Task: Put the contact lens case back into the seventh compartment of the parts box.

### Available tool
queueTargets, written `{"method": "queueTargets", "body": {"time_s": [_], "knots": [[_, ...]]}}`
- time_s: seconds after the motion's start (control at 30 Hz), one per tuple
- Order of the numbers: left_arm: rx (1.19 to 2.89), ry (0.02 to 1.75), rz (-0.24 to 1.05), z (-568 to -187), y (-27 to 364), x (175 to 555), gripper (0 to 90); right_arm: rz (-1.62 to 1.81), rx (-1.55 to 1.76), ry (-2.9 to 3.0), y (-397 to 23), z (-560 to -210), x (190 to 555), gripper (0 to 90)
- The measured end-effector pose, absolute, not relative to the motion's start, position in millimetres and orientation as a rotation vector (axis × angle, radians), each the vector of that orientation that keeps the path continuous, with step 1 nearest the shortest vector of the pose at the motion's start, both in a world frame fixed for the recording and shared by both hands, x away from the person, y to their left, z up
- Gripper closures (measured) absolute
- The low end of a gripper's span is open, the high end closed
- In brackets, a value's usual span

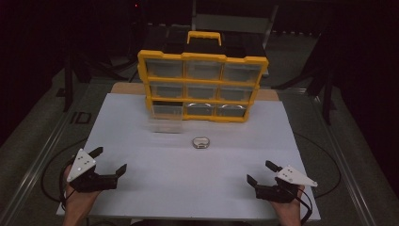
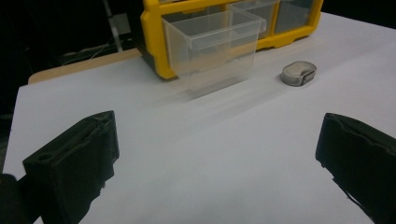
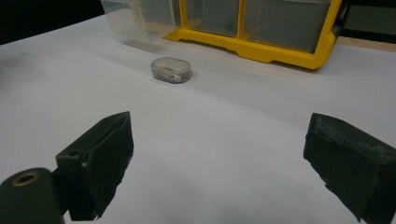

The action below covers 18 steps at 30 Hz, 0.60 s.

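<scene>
Metal tin (image 1: 201,142) lies mid-table just in front of the pulled-out clear drawer (image 1: 165,117), ahead of both your tools, left tool (image 1: 111,160) and right tool (image 1: 258,173) both spread apart, roughly equally near.

High view: fixed overhead, person's side, looks forward and down across white table (image 1: 197,174) to yellow drawer cabinet (image 1: 202,87) at far end; both hands at bottom edge

Left gripper view: low over table near left corner, faces forward and rightward; pulled-out clear drawer (image 2: 212,46) fairly near

Right gripper view: low, near right corner, faces forward and leftward

Shared by all three: small metal tin (image 1: 201,142), cabinet's bottom row, white surface between
</scene>
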<state>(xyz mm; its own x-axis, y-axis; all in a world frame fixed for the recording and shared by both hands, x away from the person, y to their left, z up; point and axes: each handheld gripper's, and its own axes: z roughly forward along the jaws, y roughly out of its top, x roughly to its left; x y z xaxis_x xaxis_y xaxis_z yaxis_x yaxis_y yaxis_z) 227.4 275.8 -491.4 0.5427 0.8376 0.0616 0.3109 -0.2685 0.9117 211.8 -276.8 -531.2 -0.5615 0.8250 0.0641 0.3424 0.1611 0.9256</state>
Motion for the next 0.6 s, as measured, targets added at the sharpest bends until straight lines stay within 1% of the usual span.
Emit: {"method": "queueTargets", "body": {"time_s": [0.6], "knots": [[1.869,0.887,0.684,-486.1,255.1,248.5,0.3,1.389,1.105,1.987,-275.7,-532.3,212.3,8.2]]}}
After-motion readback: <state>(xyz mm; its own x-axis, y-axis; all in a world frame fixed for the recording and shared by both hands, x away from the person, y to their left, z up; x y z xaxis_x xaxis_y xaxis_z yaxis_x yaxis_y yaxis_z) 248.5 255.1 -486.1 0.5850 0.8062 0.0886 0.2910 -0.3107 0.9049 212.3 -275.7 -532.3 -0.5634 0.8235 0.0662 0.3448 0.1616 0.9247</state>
